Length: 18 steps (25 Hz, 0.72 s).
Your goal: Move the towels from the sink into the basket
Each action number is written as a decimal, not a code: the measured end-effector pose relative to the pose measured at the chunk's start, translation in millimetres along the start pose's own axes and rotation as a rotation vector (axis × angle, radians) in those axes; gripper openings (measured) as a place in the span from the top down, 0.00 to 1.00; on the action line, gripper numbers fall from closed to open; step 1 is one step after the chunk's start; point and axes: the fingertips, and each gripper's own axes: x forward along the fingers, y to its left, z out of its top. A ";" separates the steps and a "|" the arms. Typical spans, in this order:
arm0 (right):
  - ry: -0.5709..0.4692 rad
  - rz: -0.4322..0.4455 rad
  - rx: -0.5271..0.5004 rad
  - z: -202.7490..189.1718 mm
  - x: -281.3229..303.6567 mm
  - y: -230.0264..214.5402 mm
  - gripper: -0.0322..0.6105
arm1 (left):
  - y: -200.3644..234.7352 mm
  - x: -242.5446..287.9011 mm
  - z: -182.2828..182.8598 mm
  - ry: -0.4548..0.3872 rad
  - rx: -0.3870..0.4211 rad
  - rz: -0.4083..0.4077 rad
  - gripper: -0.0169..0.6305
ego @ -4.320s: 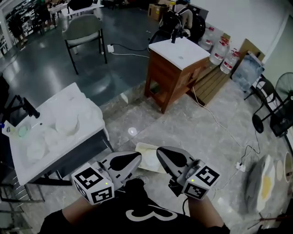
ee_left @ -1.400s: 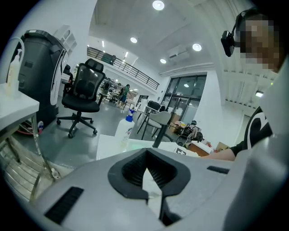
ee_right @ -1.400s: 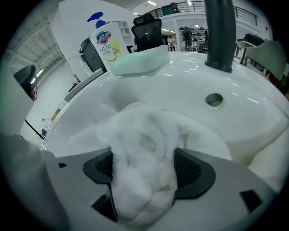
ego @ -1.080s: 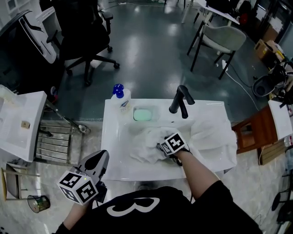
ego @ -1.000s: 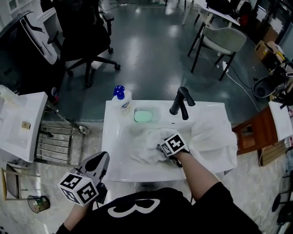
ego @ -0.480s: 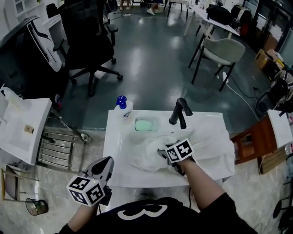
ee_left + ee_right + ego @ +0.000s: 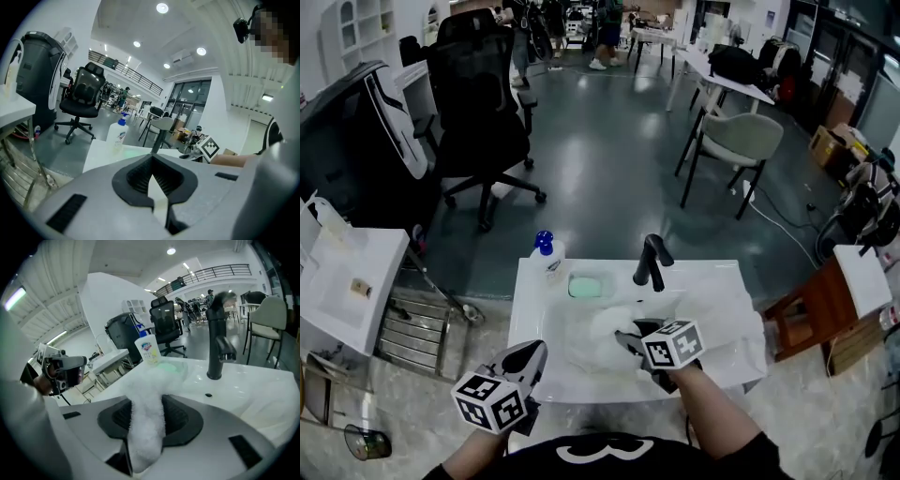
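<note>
A blue-capped white plastic pump bottle (image 7: 547, 258) is standing beside a pale green soap dish (image 7: 584, 285) (black metal faucet (image 7: 650, 263) on its other side); a black wheeled office chair (image 7: 483, 122) is sitting behind.

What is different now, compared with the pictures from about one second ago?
The right hand-held gripper has just been closing its jaws on the white towel and is raising it from the sink. The left hand-held gripper stays shut and empty before the sink; soap bottle, faucet and second towel have not moved.
</note>
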 end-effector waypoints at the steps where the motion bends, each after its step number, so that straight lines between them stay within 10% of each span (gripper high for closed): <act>1: -0.025 0.001 -0.011 6.3 -9.8 5.0 0.72 | -4.2 0.6 1.6 -0.003 0.005 -0.008 0.96; 18: -0.393 -0.084 -0.152 59.5 -186.9 44.8 0.72 | -92.8 17.6 -2.4 -0.006 0.076 -0.106 0.96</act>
